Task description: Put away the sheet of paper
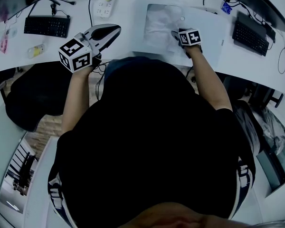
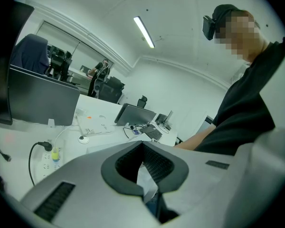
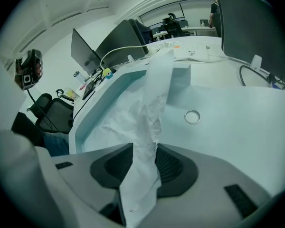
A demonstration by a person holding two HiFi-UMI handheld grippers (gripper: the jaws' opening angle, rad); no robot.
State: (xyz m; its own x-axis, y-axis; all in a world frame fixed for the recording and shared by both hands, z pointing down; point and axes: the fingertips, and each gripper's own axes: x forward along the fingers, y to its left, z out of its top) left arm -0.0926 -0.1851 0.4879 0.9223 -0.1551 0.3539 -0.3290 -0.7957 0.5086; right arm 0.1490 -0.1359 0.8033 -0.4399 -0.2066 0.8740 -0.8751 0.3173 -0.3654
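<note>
Your right arm reaches far across the desk (image 1: 80, 11), forearm bare. The right gripper (image 1: 175, 33) (image 3: 142, 163) is tipped steeply down over the white box (image 1: 209, 27) (image 3: 228, 127). Its jaws stand apart. The sheet of paper (image 1: 156, 25) (image 3: 128, 122) passes between them, loose rather than pinched. Your left arm is bent and raised over the near edge of the desk. The left gripper (image 1: 115, 30) (image 2: 143, 148) is almost level and aimed right and far, toward the box. Its jaws are clenched to a slit with nothing held. A sliver of white shows in the slit, and I cannot tell what it is.

The crumpled sheet lies in the box's sunken well, at the left of the box. Its long axis runs near to far, along the well. One narrow fold stands up from it, passes between your right jaws and points to the far end. A small ring (image 1: 182, 18) (image 3: 192, 116) sits on the box's flat top, just right of the well.
</note>
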